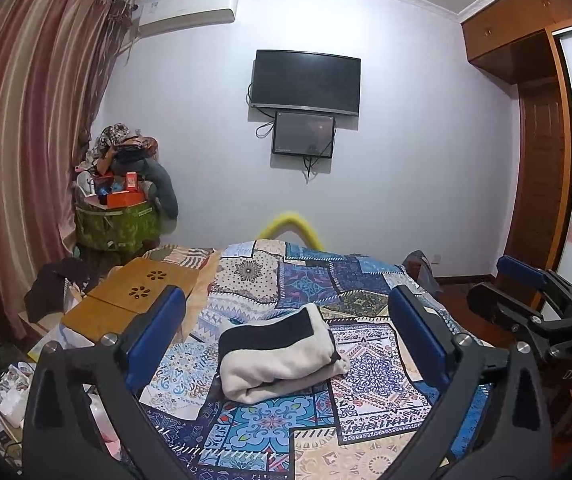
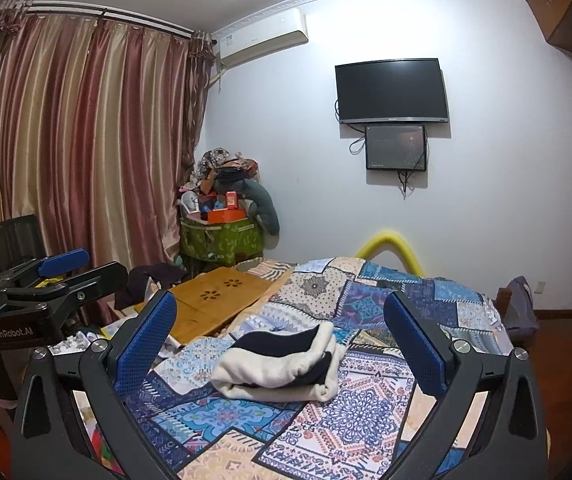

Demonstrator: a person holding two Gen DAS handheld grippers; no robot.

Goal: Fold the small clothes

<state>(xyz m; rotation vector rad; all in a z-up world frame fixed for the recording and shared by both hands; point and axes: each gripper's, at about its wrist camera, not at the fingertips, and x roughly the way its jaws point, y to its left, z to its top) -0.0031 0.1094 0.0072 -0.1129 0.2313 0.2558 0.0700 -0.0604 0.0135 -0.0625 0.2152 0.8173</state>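
Observation:
A small cream and black garment lies folded into a thick bundle on the patterned bed cover. It also shows in the right wrist view. My left gripper is open and empty, held above and short of the bundle. My right gripper is open and empty too, above the bundle's near side. The right gripper shows at the right edge of the left wrist view, and the left gripper at the left edge of the right wrist view.
A wooden lap table lies on the bed's left side. A green bin piled with clutter stands in the corner by the striped curtain. A TV hangs on the far wall. A wooden wardrobe stands on the right.

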